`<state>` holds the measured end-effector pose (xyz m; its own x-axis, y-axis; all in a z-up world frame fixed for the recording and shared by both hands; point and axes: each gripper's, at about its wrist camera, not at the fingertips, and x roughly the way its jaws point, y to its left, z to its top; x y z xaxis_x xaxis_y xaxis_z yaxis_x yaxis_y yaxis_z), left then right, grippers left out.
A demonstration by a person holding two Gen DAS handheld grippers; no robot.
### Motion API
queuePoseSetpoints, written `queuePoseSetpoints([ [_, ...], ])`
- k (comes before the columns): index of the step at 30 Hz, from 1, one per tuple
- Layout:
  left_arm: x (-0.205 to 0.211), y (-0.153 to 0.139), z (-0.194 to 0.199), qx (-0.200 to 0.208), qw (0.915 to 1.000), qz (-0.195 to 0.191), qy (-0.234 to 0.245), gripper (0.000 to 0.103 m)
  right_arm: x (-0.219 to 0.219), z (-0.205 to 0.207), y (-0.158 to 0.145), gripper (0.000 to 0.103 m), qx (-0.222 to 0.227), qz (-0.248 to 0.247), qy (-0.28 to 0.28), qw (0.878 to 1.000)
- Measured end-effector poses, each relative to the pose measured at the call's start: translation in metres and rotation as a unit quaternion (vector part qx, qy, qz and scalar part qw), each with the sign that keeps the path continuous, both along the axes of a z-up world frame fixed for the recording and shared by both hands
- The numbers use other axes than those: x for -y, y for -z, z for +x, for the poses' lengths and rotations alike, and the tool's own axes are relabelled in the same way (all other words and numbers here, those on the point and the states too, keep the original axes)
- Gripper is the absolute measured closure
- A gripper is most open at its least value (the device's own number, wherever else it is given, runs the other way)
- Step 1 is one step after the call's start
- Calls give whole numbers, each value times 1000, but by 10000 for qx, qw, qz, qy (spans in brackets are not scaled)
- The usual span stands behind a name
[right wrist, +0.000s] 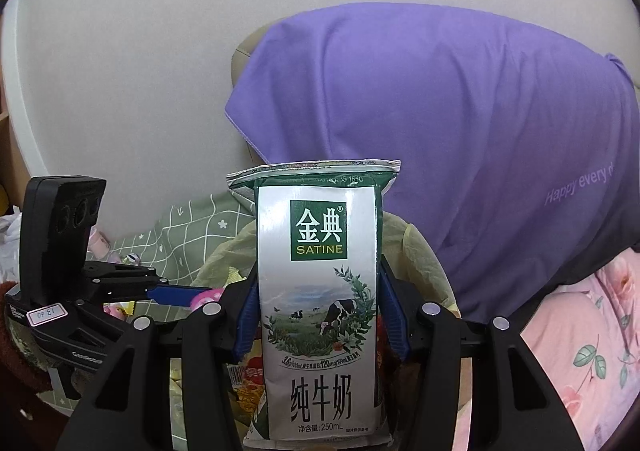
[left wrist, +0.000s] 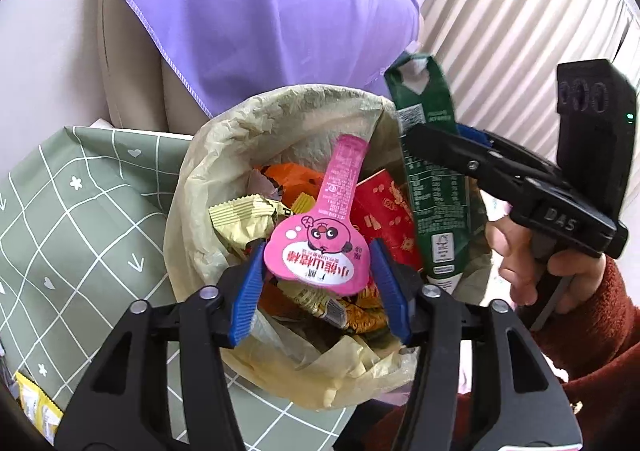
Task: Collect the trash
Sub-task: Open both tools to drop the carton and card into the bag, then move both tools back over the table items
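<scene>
From the left wrist, the left gripper (left wrist: 318, 271) hangs over the bin lined with a yellowish plastic bag (left wrist: 208, 179), which stands beside the green grid-patterned cloth (left wrist: 80, 211). Its blue pads stand apart on either side of a flat pink lollipop-shaped snack wrapper (left wrist: 324, 235); the left pad looks just clear of it, the right clearly apart, so the wrapper seems released over the heap of wrappers. At the bin's right rim the right gripper (left wrist: 440, 143) carries a tall green and white milk carton (left wrist: 432, 187).

From the right wrist, that gripper's pads press the carton (right wrist: 318, 291) at mid-height, upright. The carton, probably empty, should be light, stiff enough to grip by its flat sides, yet crushable.
</scene>
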<state>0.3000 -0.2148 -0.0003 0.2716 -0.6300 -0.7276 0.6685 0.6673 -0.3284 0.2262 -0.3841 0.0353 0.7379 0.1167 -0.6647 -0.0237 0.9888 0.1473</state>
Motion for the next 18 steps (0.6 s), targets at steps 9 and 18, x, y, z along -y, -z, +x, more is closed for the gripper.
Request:
queuePoseSetpoints([
  [9, -62, -40, -12, 346, 9961, -501, -636, 29, -11, -10, -15, 42, 50, -224, 204, 9995],
  [18, -191, -45, -22, 800, 9704, -263, -2265, 28, -68, -2, -30, 42, 155, -325, -346, 9988],
])
